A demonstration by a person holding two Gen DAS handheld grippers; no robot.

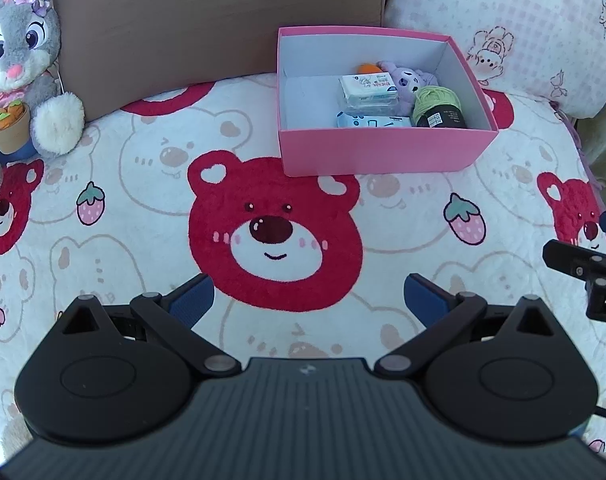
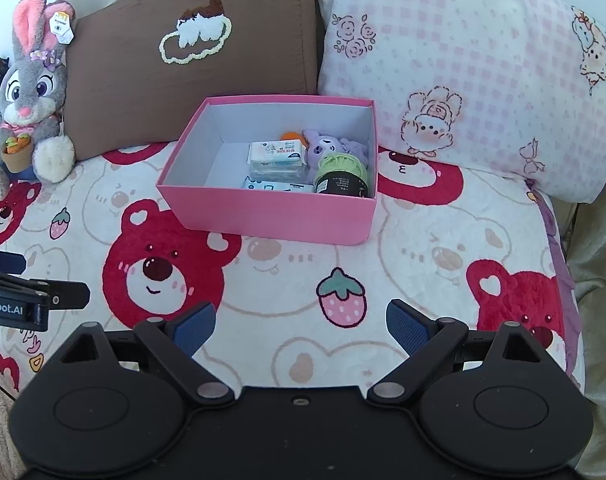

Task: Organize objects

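Nearest the cameras, the left gripper hangs over the bear-print blanket with its blue pads spread wide and nothing between them, and the right gripper does the same just beside it, also spread and empty. The stretch of blanket under and ahead of both tools shows no loose item. Further on sits the pink box, open-topped, with the sorted things gathered toward one side of it: two wipe packs, a ball of green yarn, a small purple plush and a bit of something orange behind them. Past the box lean a brown cushion and a pink checked pillow, with a grey rabbit toy propped at the far left. Judging from this, the gathering step looks finished or nearly so; the next move calls for checking whether the rabbit belongs in the box, which would need a long reach from the left gripper.
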